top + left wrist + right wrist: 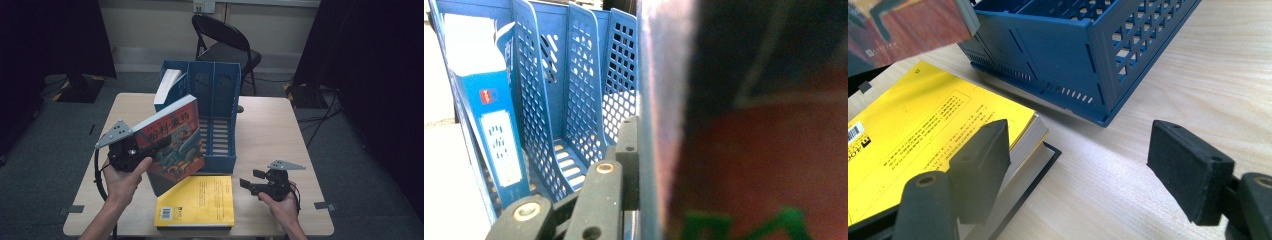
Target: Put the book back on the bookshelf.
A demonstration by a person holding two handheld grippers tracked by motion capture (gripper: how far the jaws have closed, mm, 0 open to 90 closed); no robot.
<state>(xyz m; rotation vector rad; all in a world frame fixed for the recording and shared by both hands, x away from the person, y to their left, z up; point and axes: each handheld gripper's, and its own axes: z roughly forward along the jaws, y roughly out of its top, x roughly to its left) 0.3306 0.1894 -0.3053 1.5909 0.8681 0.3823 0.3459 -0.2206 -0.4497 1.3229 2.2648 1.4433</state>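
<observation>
My left gripper (150,147) is shut on a thick book with a red illustrated cover (172,137). It holds the book tilted in the air in front of the blue file rack (220,85). In the left gripper view the cover (749,125) blocks the right half, and one black jaw lies flat against the book's edge. A yellow book (197,202) lies flat on top of a darker one at the table's front edge. Just right of it, low over the table, my right gripper (1078,150) stands open with nothing between its jaws.
The rack has several upright slots; the leftmost holds a blue and white book (489,115). A black folding chair (225,40) stands behind the wooden table (270,130). Bare tabletop lies right of the rack and around my right gripper.
</observation>
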